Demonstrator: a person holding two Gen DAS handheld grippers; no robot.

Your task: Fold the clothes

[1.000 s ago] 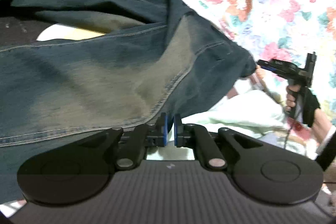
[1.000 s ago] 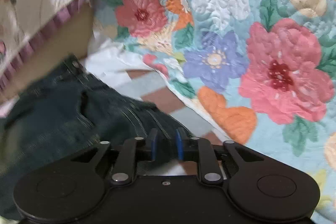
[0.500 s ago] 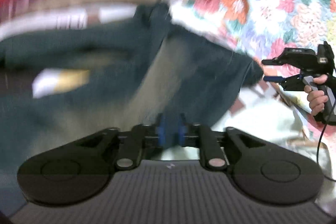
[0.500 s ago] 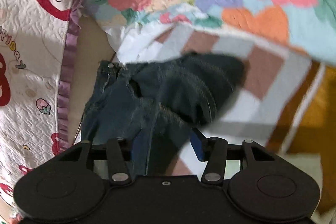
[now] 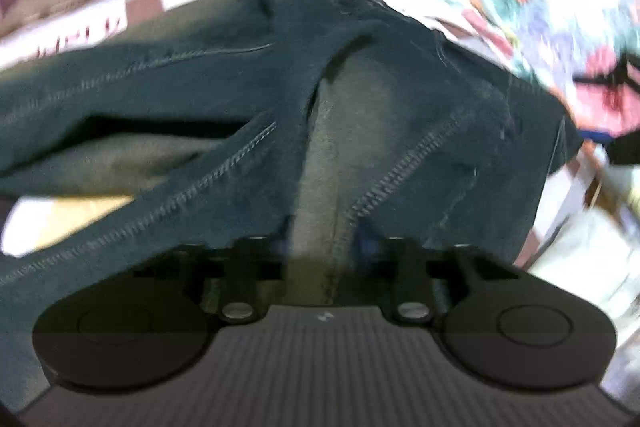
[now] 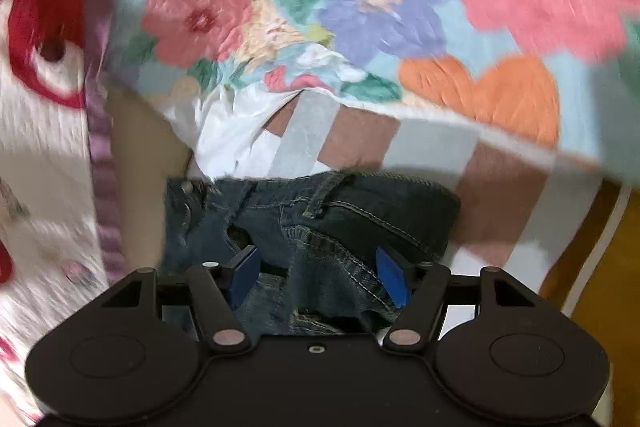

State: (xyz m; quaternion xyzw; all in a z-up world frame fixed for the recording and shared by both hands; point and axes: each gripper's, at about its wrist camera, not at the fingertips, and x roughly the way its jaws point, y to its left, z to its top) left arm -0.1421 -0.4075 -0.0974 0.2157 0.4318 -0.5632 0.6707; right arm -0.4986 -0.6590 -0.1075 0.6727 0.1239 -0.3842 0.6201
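- While dark jeans (image 6: 320,223) lie crumpled on a checked sheet (image 6: 360,143) below a floral quilt (image 6: 400,7), the right gripper (image 6: 320,275) hovers over their waistband, blue pads spread wide apart.
- Denim covers the left gripper (image 5: 322,251); its jaws stand apart, a fold of jeans (image 5: 360,131) between them, contact unclear through blur.
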